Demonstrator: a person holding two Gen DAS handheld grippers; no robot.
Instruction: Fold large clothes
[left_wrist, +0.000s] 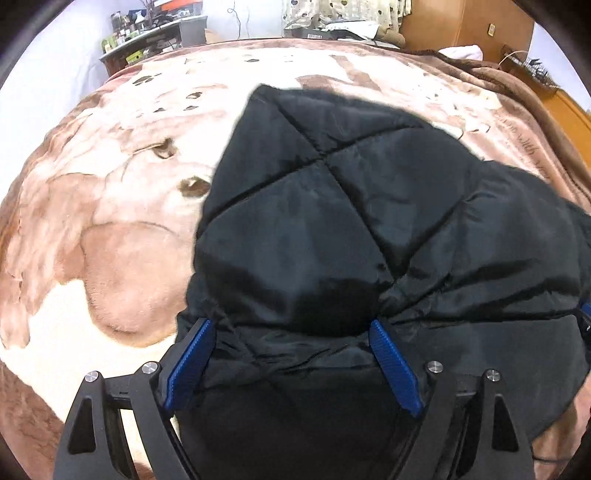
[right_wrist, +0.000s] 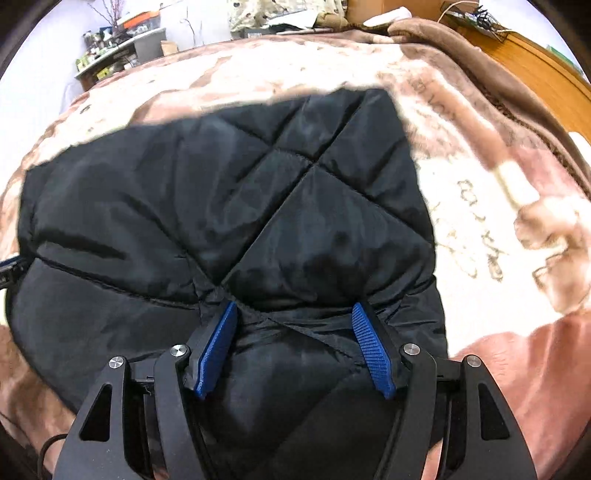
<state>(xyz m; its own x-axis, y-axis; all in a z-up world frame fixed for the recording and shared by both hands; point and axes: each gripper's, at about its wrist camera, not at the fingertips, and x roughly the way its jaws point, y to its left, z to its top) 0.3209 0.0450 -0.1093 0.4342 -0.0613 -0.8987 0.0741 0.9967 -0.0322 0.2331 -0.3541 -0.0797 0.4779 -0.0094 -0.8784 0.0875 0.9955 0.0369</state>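
left fingers (left_wrist: 291, 325): grasping bunched black quilted jacket (left_wrist: 351, 206) | right fingers (right_wrist: 293, 308): grasping same jacket | blanket (left_wrist: 110, 229) beneath

blanket (left_wrist: 110, 258) under jacket (left_wrist: 332, 221) hidden | shelf items (left_wrist: 125, 33) too small | jacket's near edge cut off

1 black quilted jacket (left_wrist: 332, 221), 1 dog-print blanket (left_wrist: 110, 229), 2 grippers: left gripper (left_wrist: 291, 328), right gripper (right_wrist: 293, 314)

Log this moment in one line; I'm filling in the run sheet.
step: folding | left gripper: gripping black quilted jacket | right gripper: gripping the same jacket | surface: dog-print blanket
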